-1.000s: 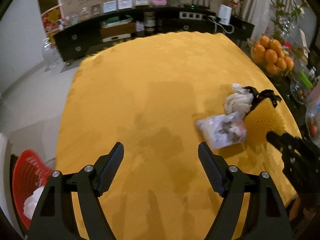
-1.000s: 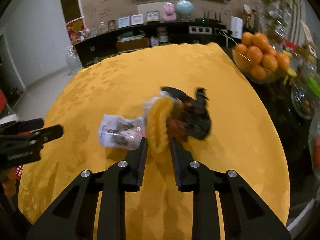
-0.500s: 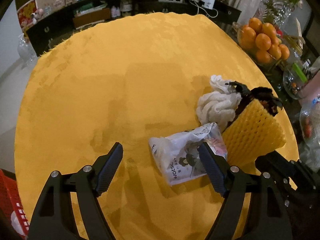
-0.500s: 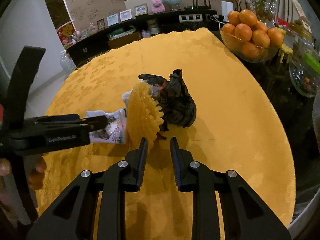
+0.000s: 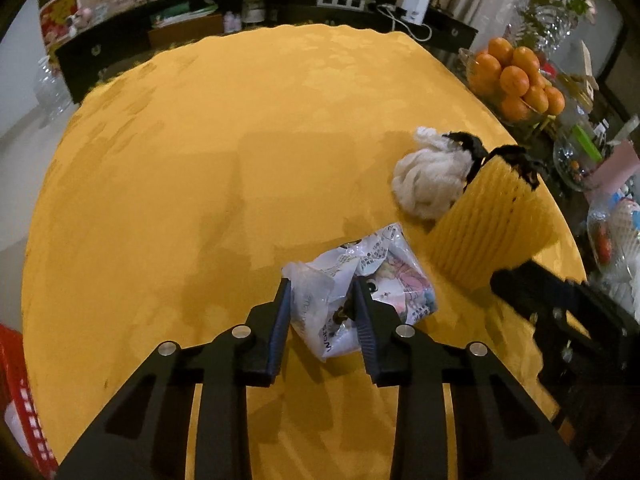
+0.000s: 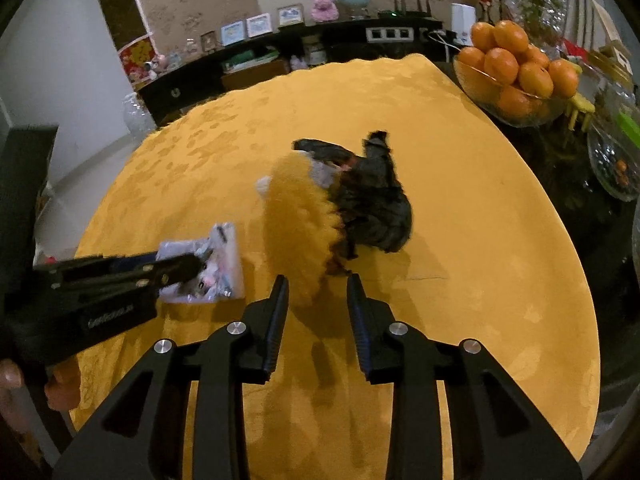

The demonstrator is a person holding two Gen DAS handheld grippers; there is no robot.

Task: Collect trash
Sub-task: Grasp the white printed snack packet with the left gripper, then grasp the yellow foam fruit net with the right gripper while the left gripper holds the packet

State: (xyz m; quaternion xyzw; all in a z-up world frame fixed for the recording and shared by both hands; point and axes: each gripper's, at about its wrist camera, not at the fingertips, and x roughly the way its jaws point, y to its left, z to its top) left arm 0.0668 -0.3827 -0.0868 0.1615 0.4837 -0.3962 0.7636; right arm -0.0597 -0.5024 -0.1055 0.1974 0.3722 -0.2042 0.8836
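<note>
Now your left hand-held gripper (image 5: 322, 308) has just squeezed shut on the crinkly white plastic wrapper (image 5: 360, 296) on the near tabletop (image 5: 200, 160). Your right hand-held gripper (image 6: 316, 300) just opened, letting go of the yellow foam net (image 6: 300, 224). You can lift the wrapper.

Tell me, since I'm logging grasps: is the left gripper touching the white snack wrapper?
Touching. In the left wrist view the left gripper has just been closing, and both pads press into the crumpled snack wrapper between them.
</note>
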